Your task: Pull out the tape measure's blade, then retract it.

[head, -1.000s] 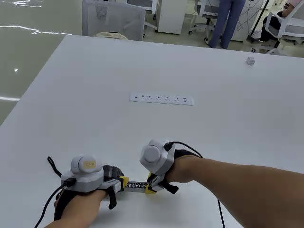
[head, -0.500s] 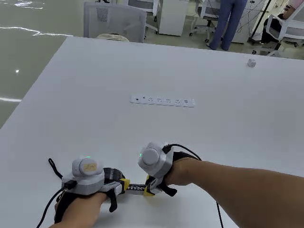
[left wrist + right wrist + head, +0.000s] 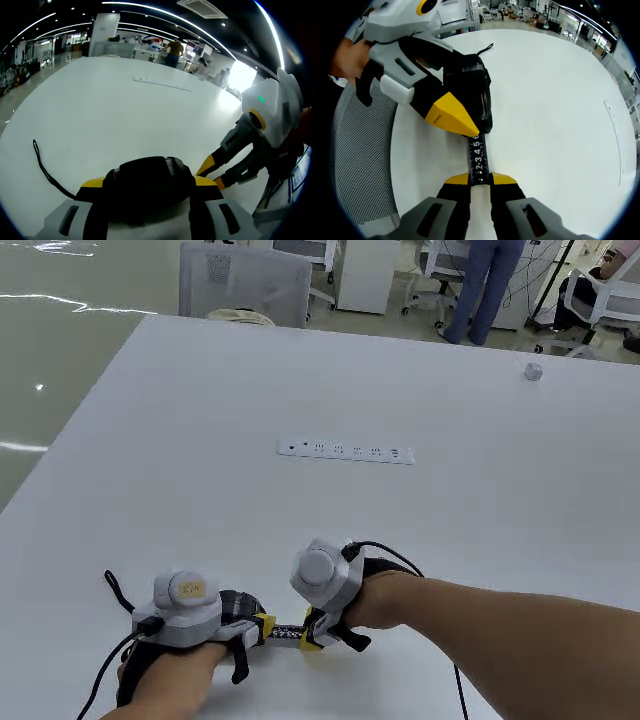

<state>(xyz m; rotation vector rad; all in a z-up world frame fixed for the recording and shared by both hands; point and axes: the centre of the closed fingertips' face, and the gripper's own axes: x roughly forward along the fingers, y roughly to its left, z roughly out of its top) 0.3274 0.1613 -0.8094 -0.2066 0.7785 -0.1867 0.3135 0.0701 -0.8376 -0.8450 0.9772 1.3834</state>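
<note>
Tape measure (image 3: pixel 470 95): black case, well to the near side of the power strip (image 3: pixel 345 451) and a bit left of it, low over the white table (image 3: pixel 200 440); can't tell if it touches the top. Left gripper (image 3: pixel 150 184): jaws clamped on the case, one yellow tip each side of it in the left gripper view. Right gripper (image 3: pixel 480 178): jaws pinched together on the blade (image 3: pixel 477 155), yellow tips meeting across it. Only a short length of blade is out, running straight from the case mouth to the right jaws, w/ numerals 3-6 readable in the right gripper view. In the head view both grippers sit close together, nearer the person than the strip, w/ the blade bridging the small gap btw them. Black wrist strap (image 3: pixel 45 170) trails off the case on the side away from the right gripper and lies on the table. Small grey object (image 3: pixel 533 371) lies beyond the strip, far to its right. Grey chair (image 3: pixel 240 285) stands past the table's far edge, beyond the strip and to its left.
</note>
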